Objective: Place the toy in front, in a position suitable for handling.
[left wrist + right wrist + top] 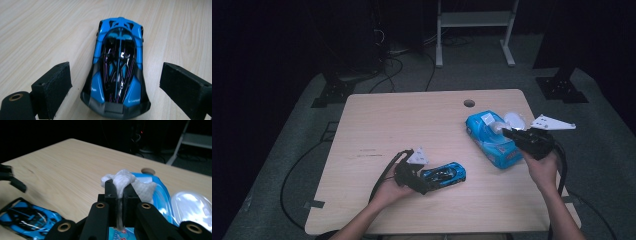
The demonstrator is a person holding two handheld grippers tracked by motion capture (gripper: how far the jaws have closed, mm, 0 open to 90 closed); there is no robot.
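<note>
- The toy car point(443, 174) lies on the worktop point(412, 125), near its front edge, between the jaws of the left gripper point(424, 179).
- The wipes pack point(492, 139) lies to the right, farther back.
- A wipe point(125, 181) sticks up from the pack, pinched in the right gripper point(121, 192).

I counted one desk point(377, 120), with one round hole point(469, 103) near its far edge. On it lay one blue toy car point(444, 174) and one blue wipes pack point(489, 137), its one clear lid point(515, 120) flipped open. One white wipe point(124, 180) stood up out of the pack. I had two grippers at work: the left gripper point(424, 185) and the right gripper point(508, 133), each with two black fingers. Behind the desk stood one white frame point(474, 22).
</note>
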